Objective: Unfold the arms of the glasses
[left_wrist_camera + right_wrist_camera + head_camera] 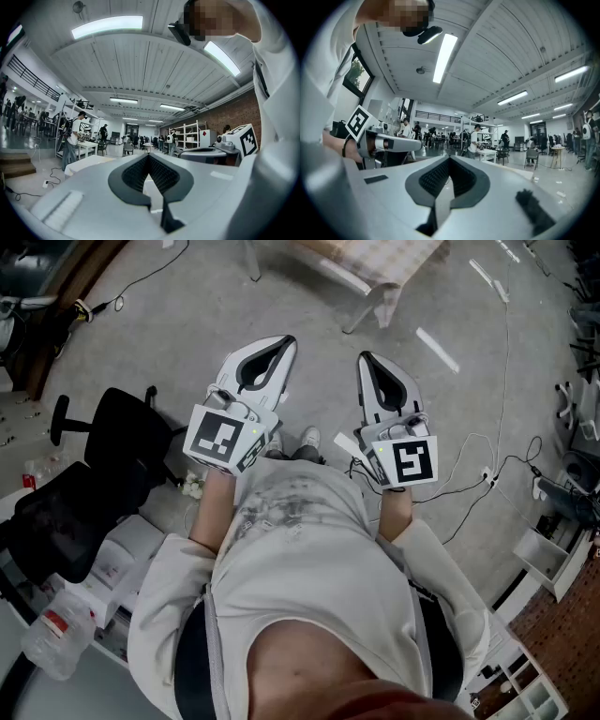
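Person's torso [300,549]: pale sweatshirt fills the lower head view, both forearms bent forward.
Left gripper [149,156]: held level in front of the body. Its fingers are closed tip to tip with nothing between them.
Right gripper [449,159]: level beside the left one and apart from it. Its fingers are likewise pressed together and empty.
Marker cubes [223,439]: one at the rear of each gripper, faces turned up toward the head camera.
Glasses: not seen in any view.
Shoes [307,439]: white toes show on the floor [187,324] between the two grippers.
Office chair [94,484]: black, on the person's left.
Plastic bottle [58,632]: clear, at the lower left edge, nearer than the chair.
Cables [487,470]: trail over the floor on the person's right.
Hall: both gripper views look out over an open workshop. People [72,138] stand at white benches [89,149], and shelving [190,136] stands by a brick wall [234,110] far off.
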`<state>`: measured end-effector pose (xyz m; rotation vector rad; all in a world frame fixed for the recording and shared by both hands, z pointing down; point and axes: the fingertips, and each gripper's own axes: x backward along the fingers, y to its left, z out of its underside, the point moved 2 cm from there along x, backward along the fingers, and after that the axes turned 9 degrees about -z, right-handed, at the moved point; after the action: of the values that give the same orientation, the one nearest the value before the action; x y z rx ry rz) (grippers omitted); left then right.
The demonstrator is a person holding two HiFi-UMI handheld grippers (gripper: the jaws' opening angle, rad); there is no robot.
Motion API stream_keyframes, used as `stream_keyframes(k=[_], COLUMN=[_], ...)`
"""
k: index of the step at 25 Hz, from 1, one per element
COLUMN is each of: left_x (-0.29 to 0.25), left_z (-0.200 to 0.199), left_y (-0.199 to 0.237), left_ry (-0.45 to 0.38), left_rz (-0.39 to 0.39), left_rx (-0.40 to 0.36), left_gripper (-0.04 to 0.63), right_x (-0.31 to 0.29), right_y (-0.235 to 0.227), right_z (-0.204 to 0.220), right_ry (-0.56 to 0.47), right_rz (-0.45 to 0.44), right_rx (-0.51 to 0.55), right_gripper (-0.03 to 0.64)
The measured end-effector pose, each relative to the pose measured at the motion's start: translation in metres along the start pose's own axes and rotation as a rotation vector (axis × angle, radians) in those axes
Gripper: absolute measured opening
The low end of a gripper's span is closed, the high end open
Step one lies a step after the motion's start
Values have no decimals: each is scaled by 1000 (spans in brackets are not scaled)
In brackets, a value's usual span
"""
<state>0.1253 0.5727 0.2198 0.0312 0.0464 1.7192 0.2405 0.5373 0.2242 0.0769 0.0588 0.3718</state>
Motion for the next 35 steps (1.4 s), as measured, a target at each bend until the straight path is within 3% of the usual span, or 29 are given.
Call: stream_keyframes(k=[9,15,20,35], left_x=[-14,-24,-35,-83], left_z=[0,0,0,7], left_y=[-10,-25,-26,38], left_ry=[6,-2,3,10], left_rz=[-22,-23,-25,33], left_rx=[7,32,7,-11], left_gripper=[9,9,9,9], right_x=[11,22,18,-59], right_y=[-15,-26,-36,-57], right_z=[-3,-4,1,9], right_ry=[-41,-47,-31,11], right_rz=[8,0,8,74], right_rx=[-29,9,2,16], right_gripper=[15,15,15,17])
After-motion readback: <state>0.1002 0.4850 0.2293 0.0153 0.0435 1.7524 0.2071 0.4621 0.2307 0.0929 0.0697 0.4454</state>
